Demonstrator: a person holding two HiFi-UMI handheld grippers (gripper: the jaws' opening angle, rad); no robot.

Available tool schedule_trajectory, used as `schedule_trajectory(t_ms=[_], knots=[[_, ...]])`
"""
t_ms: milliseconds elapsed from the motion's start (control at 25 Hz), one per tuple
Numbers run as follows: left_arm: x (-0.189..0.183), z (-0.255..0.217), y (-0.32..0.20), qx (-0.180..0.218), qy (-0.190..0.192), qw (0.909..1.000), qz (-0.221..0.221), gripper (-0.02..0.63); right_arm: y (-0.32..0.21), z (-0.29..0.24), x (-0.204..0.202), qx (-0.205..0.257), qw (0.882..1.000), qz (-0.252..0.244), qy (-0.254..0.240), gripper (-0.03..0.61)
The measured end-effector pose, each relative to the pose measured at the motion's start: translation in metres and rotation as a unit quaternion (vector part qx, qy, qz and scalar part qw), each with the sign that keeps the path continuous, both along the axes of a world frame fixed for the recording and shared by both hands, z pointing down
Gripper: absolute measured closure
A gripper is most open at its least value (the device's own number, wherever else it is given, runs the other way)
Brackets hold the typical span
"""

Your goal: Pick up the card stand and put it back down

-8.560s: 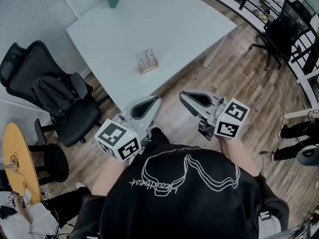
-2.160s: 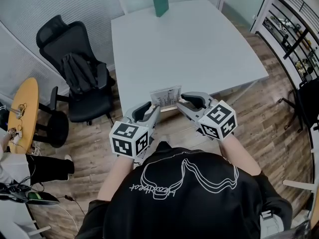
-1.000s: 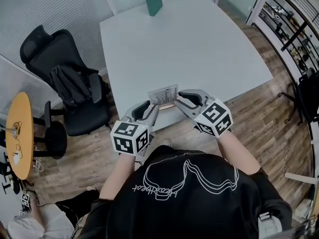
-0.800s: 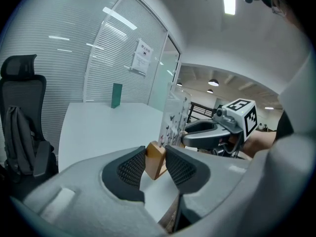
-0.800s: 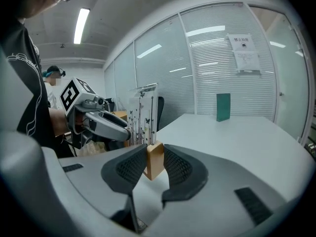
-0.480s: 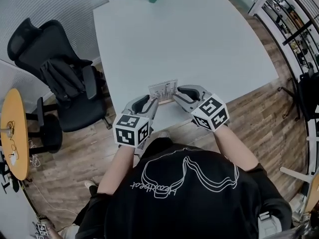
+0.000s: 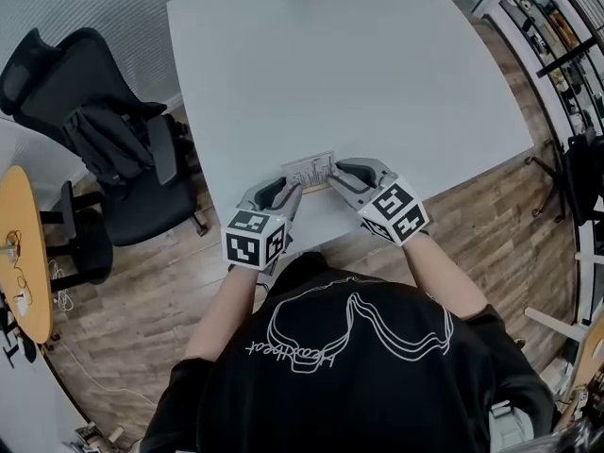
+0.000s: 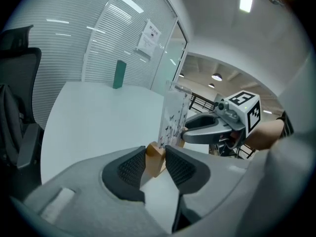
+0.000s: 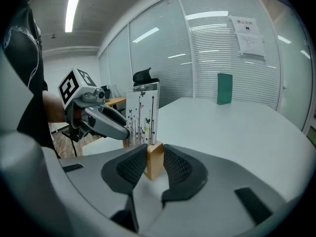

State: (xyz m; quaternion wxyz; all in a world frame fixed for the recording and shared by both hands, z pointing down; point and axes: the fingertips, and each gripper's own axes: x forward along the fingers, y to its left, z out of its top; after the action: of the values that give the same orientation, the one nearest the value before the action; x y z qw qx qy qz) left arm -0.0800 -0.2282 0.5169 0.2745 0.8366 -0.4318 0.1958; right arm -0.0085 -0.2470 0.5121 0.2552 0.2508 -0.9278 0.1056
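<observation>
Wood-plank flooring [image 7: 491, 206] surrounds a large white bench [image 7: 377, 74] in a glass-walled office. A small card stand, a clear upright panel printed with thin stems and butterflies set in a light wooden block [image 7: 310, 172], sits at the bench's near edge, in front of the person. No view shows whether the block rests on the bench or is just clear of it.

The left gripper [image 8: 156, 163] has its dark ribbed fingers [image 8: 132, 168] clenched on the block's left end, both pads against the wood. The right gripper [image 9: 154, 166] grips the block's right end in the same way, its fingers [image 9: 177, 168] pressed to both faces of the wood. The panel stands upright between the two grippers.

A dark green upright book-like slab [image 9: 224, 88] stands at the bench's far edge. A black office chair with dark fabric draped over its seat [image 7: 104, 135] stands left of the bench, and a round wooden side table [image 7: 24, 253] stands further left.
</observation>
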Motion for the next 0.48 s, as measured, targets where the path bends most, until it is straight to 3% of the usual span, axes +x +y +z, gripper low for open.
schedule_trajectory(t_ms=[480], knots=[[0.001, 0.032, -0.005, -0.022, -0.013, 0.9996, 0.009, 0.482, -0.004, 0.034, 0.001, -0.011, 1.0, 0.011, 0.013, 0.471]])
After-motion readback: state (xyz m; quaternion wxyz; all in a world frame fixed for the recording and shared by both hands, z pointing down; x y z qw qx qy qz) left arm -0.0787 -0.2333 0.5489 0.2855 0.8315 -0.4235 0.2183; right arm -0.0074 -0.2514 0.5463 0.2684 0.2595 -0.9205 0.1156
